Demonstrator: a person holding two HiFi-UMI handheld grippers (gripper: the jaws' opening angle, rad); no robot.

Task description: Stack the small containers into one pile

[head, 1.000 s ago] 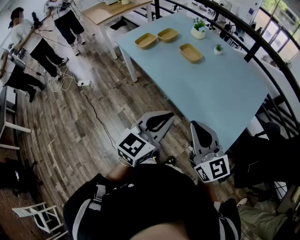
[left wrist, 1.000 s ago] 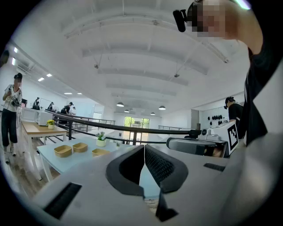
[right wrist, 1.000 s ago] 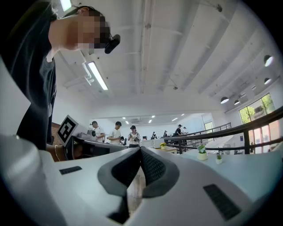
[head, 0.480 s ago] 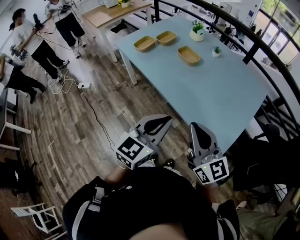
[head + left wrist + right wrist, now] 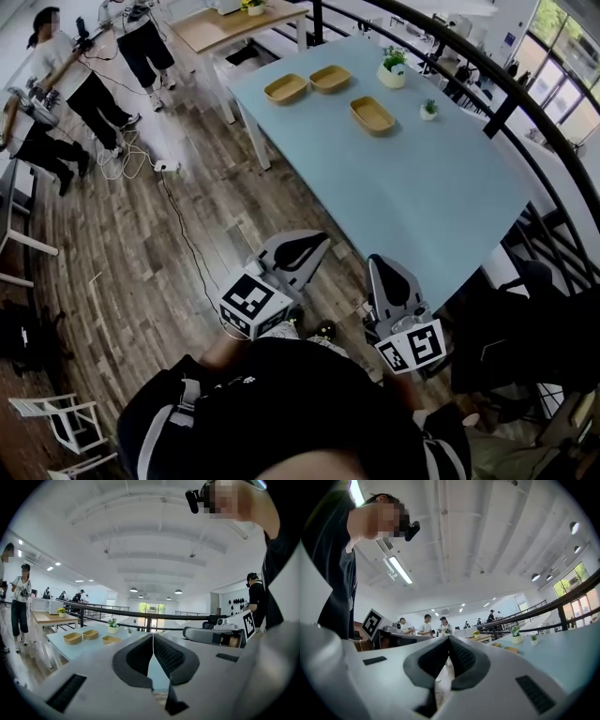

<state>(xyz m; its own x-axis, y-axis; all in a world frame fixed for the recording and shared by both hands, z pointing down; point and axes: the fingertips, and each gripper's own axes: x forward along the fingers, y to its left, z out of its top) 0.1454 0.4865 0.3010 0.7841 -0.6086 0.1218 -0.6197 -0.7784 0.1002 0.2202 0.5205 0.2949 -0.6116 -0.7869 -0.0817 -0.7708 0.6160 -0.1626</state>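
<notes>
Three shallow tan oblong containers are sitting unstacked, open side up, at the pale blue table's (image 5: 441, 197) far end: left container (image 5: 286, 89) and middle container (image 5: 330, 78) side by side, long axes slanting up-right; right container (image 5: 372, 115) apart, slanting down-right. Left gripper (image 5: 152, 637) and right gripper (image 5: 449, 639) are hovering by the near edge, jaws closed on nothing.

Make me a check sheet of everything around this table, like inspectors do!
Surface: light blue table.
Job's things: three tan containers at the far end, all apart, none stacked.
Clutter: two small potted plants beside the containers.
Grippers: left claw and right claw both shut and empty, held near the table's near corner.
Cables: cable lying across the wooden floor.
Surroundings: black railing, people standing at the far left, white chair.
</notes>
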